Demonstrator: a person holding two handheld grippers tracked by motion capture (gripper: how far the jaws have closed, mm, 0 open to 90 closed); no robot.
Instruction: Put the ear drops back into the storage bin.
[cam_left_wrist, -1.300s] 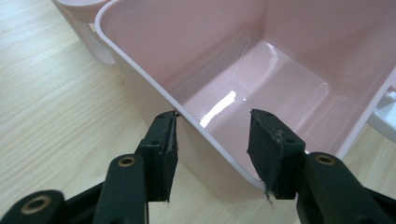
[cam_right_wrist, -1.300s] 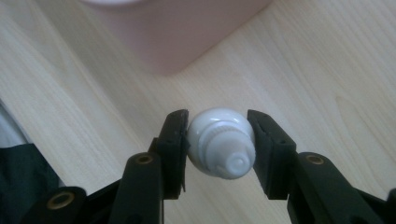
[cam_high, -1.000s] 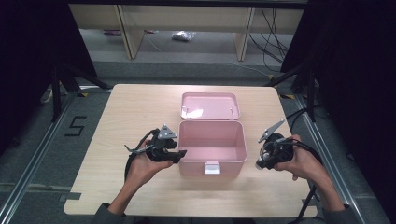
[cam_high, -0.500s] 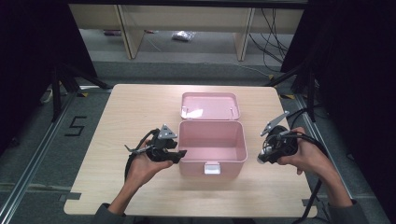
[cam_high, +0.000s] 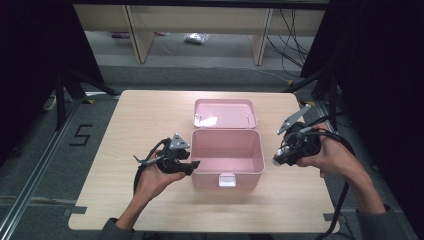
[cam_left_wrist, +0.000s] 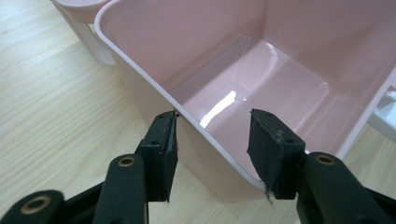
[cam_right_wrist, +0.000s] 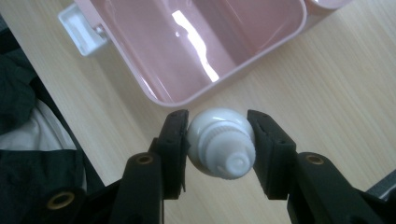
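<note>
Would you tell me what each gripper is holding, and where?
Right gripper: a white ridged bottle, clamped by its sides. Left gripper: nothing; open astride the pink box wall.

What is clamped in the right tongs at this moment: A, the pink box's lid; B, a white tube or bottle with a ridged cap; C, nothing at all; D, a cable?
B. In the right gripper view, the right tongs are shut on a white ridged-cap tube, held beside the open pink box.
</note>
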